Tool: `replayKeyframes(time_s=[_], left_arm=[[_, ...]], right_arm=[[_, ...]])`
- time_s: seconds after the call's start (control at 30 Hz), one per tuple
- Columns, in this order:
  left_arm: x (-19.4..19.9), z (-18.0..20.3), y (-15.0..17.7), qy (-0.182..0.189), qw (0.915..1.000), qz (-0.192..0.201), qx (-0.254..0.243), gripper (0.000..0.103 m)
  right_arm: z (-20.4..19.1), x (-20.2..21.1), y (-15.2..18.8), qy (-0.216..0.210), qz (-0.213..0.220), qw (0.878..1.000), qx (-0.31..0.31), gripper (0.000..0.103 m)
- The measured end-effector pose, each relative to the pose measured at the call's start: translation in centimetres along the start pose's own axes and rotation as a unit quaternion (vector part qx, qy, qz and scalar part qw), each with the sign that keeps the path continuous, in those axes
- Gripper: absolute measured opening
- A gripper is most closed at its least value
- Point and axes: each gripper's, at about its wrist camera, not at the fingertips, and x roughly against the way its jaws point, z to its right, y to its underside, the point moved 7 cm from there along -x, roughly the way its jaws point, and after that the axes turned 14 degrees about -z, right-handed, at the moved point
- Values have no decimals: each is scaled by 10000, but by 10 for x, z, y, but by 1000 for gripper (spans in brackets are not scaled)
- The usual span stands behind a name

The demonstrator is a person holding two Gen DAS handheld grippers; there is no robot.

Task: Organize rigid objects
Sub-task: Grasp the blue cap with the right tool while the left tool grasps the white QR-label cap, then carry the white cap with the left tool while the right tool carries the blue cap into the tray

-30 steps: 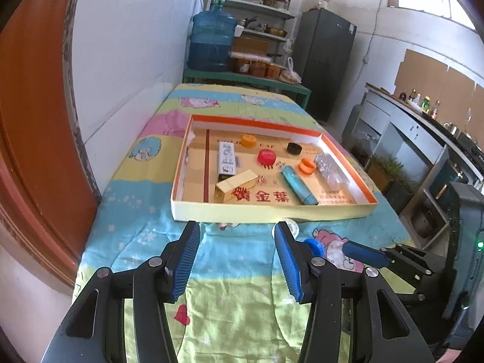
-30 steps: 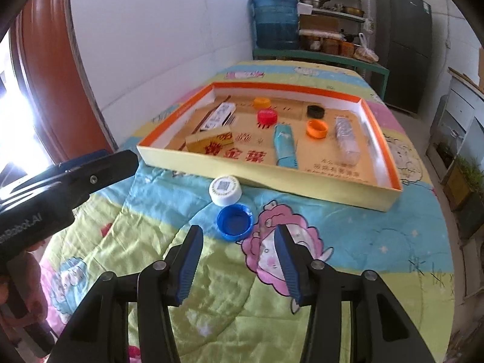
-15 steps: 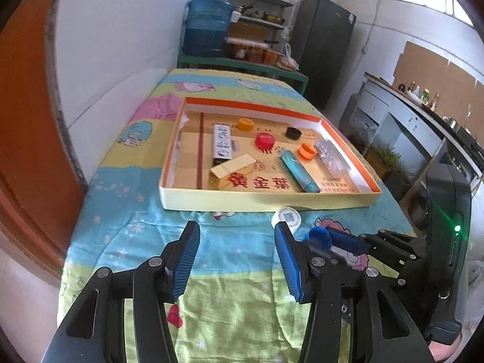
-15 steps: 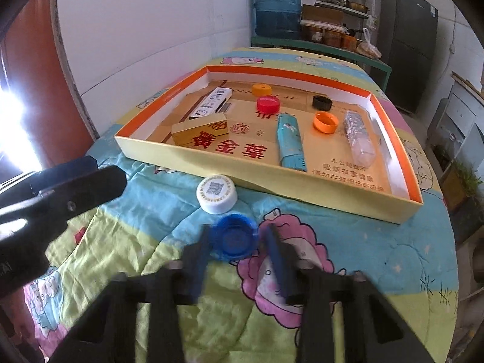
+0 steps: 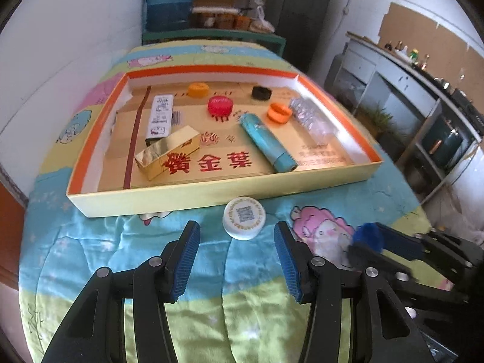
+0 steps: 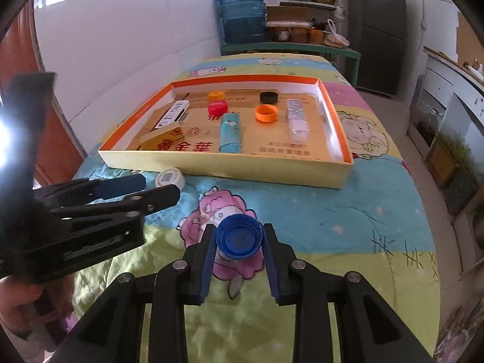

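Note:
A white bottle cap (image 5: 244, 217) with a QR code lies on the blanket just in front of the box wall; it also shows in the right wrist view (image 6: 170, 178). My left gripper (image 5: 236, 239) is open, its fingers on either side of the cap and slightly short of it. My right gripper (image 6: 237, 242) is shut on a blue bottle cap (image 6: 239, 236) and holds it above the blanket; the cap also shows blurred in the left wrist view (image 5: 367, 234). The shallow orange-rimmed box (image 5: 193, 195) holds the sorted items.
In the box lie a gold carton (image 5: 168, 152), a white carton (image 5: 160, 116), a teal tube (image 5: 267, 142), a clear wrapper (image 5: 308, 115), and yellow (image 5: 198, 89), red (image 5: 220, 105), black (image 5: 261, 92) and orange (image 5: 279, 113) caps. A wall runs along the table's left side.
My right gripper has closed on the blue cap and lifted it off the blanket. My left gripper has moved forward and right, so the white cap now sits between its open fingers.

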Motion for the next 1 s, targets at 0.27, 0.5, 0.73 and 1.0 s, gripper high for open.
replayKeyframes(time_s=[0.27,0.5,0.73,1.0], left_arm=[[-2,-1,-2,-84,9998,165,-37,30],[17,1,5,88,9994,325,-23,30],[48,-1,-7,198,9980,607,-1,30],[76,1,-35,154,9956,916,-80,30]], right_arm=[[3,-2,5,-90,-36,9999,-86,30],[3,1,3,-125,-6,9999,-118,30],[5,20,-15,-26,237,9997,-37,30],[9,45,-51,195,614,9978,143,30]])
